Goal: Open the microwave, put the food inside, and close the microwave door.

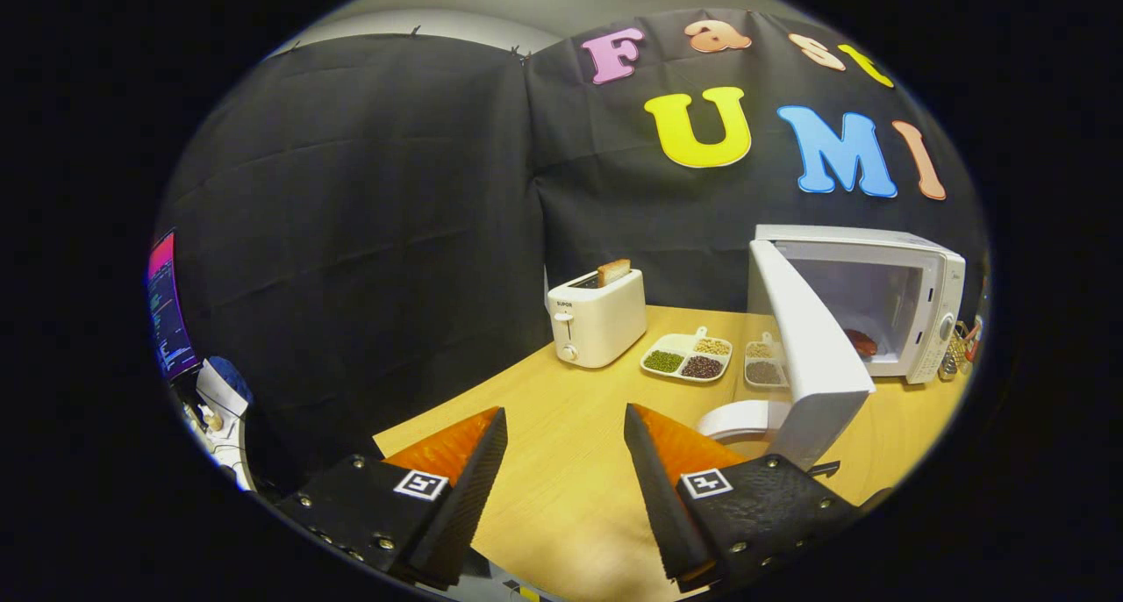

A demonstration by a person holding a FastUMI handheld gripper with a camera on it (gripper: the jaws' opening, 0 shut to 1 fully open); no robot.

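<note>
The microwave (864, 299) stands on the table (570, 426) with its door (811, 356) swung wide open toward the claw (566, 462), and a reddish piece of food (861, 342) already lies on its floor, so closing the door looks like the step left. The claw is spread well apart and holds nothing; the door's free edge is just ahead of its right finger. The door is a stiff, smooth, hinged panel, likely light and free-swinging, so I would push flat on its outer face near the free edge, away from the hinge, rather than pinch it; a slick face may let a finger slide. Left of the microwave sit two divided dishes (689, 356) of beans, then a toaster (597, 317).
</note>
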